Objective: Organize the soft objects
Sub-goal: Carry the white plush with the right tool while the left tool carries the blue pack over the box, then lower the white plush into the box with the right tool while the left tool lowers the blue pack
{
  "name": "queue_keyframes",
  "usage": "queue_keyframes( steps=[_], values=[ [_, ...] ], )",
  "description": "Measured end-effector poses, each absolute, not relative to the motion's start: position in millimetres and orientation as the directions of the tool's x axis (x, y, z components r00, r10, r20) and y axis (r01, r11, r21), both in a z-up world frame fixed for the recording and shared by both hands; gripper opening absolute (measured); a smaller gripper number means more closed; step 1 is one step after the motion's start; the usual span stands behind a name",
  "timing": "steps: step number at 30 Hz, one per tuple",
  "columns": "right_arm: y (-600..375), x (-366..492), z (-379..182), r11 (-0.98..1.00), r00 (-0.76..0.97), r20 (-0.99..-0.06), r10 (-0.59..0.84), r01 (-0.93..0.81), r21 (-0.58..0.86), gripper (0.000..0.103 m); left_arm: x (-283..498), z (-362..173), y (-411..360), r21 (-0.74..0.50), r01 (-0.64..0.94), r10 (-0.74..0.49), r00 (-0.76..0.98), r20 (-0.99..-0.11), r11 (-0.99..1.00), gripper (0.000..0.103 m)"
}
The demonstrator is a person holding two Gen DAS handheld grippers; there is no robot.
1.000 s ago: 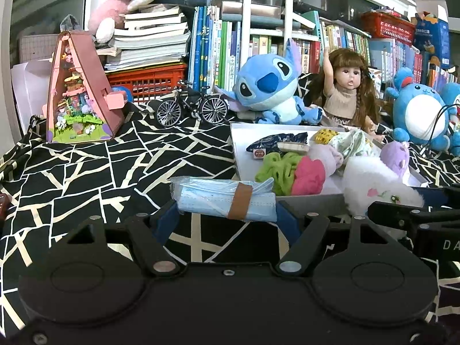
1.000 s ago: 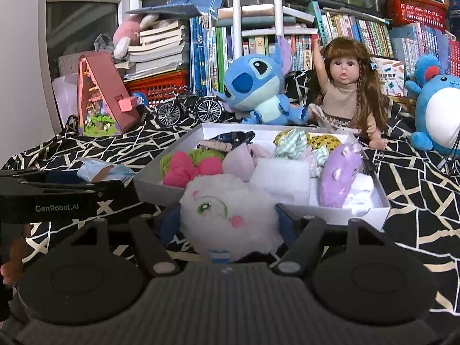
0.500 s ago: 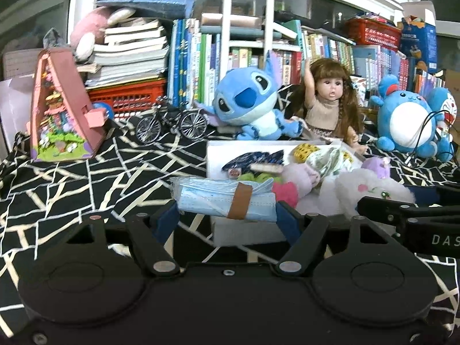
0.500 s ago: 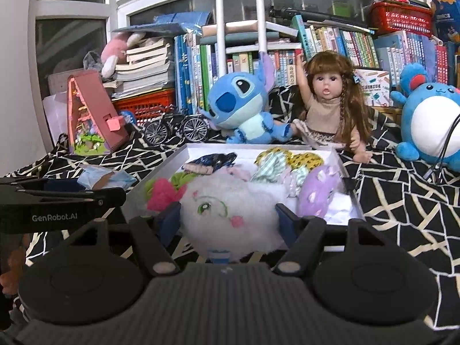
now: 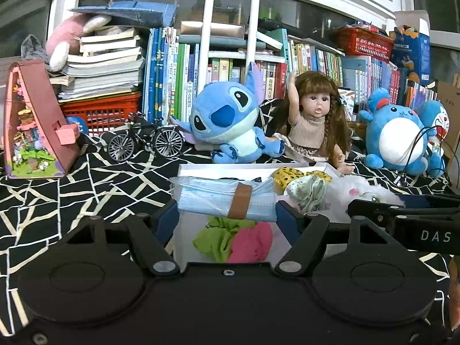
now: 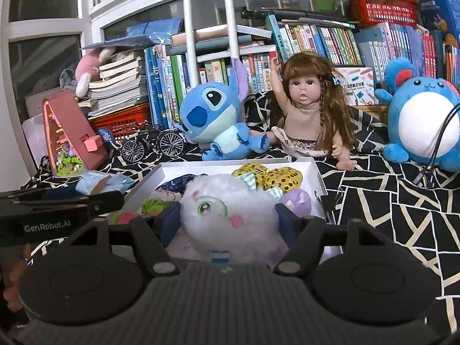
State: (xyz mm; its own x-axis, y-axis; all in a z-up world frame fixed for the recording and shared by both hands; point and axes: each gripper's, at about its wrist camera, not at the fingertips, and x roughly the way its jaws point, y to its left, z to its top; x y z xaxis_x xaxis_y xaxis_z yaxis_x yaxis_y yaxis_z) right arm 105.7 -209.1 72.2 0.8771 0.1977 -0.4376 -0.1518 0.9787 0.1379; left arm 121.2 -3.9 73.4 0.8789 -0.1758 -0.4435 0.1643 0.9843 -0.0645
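My left gripper (image 5: 227, 215) is shut on a pack of blue face masks (image 5: 224, 199) with a brown band, held above the near left part of the white box (image 5: 230, 168). My right gripper (image 6: 227, 218) is shut on a white fluffy plush (image 6: 227, 204) with a green eye, held over the box (image 6: 316, 175). The box holds green (image 5: 215, 237) and pink (image 5: 253, 243) soft pieces, yellow dotted cloth (image 6: 270, 175), a purple plush (image 6: 297, 201) and a dark pouch (image 6: 172, 185). The white plush also shows in the left wrist view (image 5: 359, 192).
A Stitch plush (image 6: 212, 115), a doll (image 6: 307, 109) and a round blue plush (image 6: 422, 120) stand behind the box on the black patterned cloth (image 6: 388, 201). A toy bicycle (image 5: 143, 141) and a pink toy house (image 5: 31, 123) stand to the left. Books line the back.
Both grippers have moved forward with their loads, from in front of the box to over it. The box now lies under the fingers in both views.
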Motion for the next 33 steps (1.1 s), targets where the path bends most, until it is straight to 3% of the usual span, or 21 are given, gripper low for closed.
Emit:
queue_keyframes(
  steps=[33],
  values=[
    [-206,195,63,0.974,0.830,-0.519,0.206,-0.120,0.194,0.072,212,54,-25,-0.082,0.120,-0.145,0.849,-0.507,0.989,0.071]
  ],
)
